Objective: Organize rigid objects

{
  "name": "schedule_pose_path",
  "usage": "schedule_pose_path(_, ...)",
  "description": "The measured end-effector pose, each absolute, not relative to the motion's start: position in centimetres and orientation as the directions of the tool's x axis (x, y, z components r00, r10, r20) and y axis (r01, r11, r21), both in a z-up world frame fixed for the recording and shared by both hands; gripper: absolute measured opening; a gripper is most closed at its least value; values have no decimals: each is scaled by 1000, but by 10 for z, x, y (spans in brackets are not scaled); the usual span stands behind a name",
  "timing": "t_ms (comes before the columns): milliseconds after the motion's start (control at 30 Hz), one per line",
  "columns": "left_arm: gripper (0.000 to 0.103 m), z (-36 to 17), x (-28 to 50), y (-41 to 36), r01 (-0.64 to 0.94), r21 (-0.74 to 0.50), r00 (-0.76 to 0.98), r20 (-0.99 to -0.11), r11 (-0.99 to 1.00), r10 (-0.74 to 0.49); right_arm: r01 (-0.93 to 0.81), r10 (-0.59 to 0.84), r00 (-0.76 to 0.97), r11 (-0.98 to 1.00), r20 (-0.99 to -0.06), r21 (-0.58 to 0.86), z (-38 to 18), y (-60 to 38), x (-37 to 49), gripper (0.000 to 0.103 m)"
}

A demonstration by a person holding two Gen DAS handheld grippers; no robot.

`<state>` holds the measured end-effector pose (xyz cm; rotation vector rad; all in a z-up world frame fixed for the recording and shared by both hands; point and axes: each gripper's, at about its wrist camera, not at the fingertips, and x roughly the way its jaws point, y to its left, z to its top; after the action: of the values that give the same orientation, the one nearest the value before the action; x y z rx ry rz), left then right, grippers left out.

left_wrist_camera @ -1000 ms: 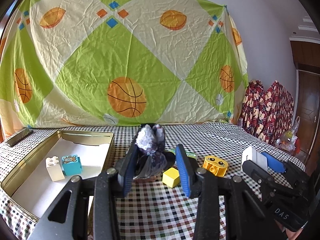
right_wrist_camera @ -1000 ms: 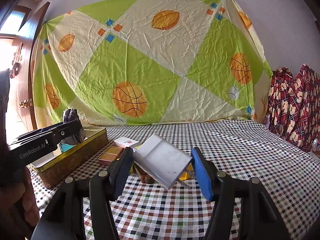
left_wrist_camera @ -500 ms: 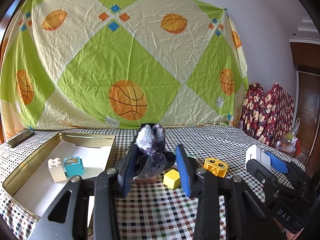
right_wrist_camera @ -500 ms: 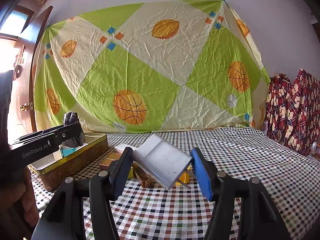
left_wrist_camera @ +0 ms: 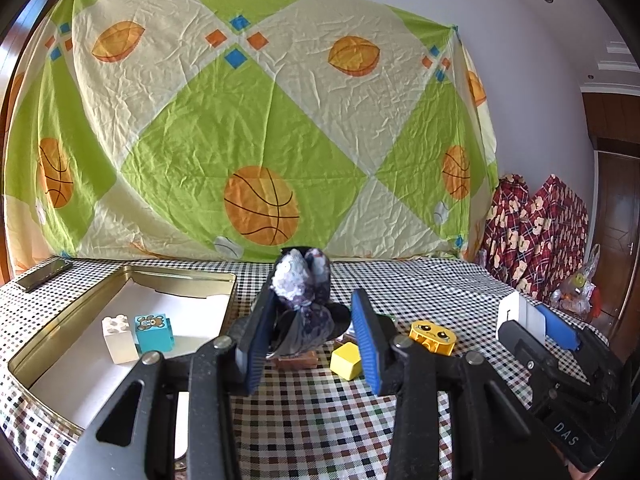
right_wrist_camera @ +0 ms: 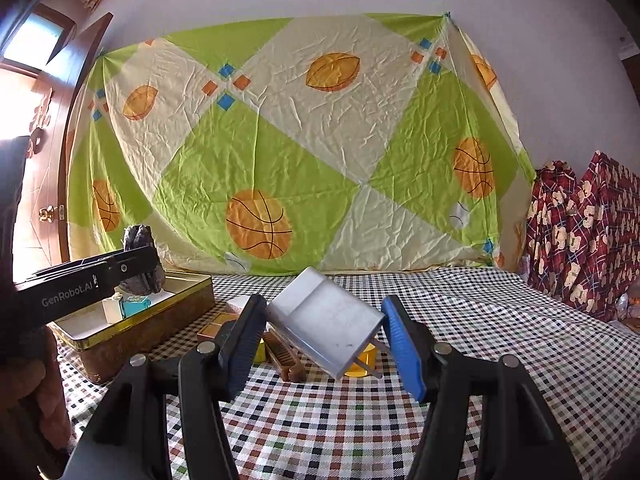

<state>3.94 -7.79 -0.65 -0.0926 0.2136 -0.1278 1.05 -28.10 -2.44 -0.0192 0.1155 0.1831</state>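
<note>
My left gripper (left_wrist_camera: 312, 314) is shut on a dark purple object with silver sequins (left_wrist_camera: 301, 294). In the right wrist view that gripper (right_wrist_camera: 140, 266) holds the sequined object (right_wrist_camera: 138, 240) above the gold tin (right_wrist_camera: 160, 320). A white brick (left_wrist_camera: 118, 338) and a teal bear brick (left_wrist_camera: 154, 332) stand inside the tin (left_wrist_camera: 80, 308). My right gripper (right_wrist_camera: 323, 314) is shut on a tilted white plug adapter (right_wrist_camera: 324, 326), held over the checked tablecloth. From the left wrist view the right gripper (left_wrist_camera: 534, 322) and its adapter (left_wrist_camera: 516, 312) show at the right.
On the cloth lie a yellow cube (left_wrist_camera: 347, 360), a yellow face block (left_wrist_camera: 433, 336), a brown comb (right_wrist_camera: 282, 354), a brown box (right_wrist_camera: 214, 330) and a white box (right_wrist_camera: 240, 304). A dark phone (left_wrist_camera: 44, 274) rests at the far left. Red plaid bundles (left_wrist_camera: 536, 236) stand at the right.
The right gripper has tipped up slightly with the adapter still in it. The left gripper has kept still with the sequined object.
</note>
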Motion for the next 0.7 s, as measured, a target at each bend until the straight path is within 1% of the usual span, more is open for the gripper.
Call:
schedule_pose_path(400,38,-7,34,-74,114,-113,973,-190,987,-134,-161,158,984,987,-85,-24,-25,-279,4,62)
schedule_pose_path(700,38,-7,28,-62,115,-126,971,-193,985,-138,-192,192,974,981,-123,16,-23,-277,10,62)
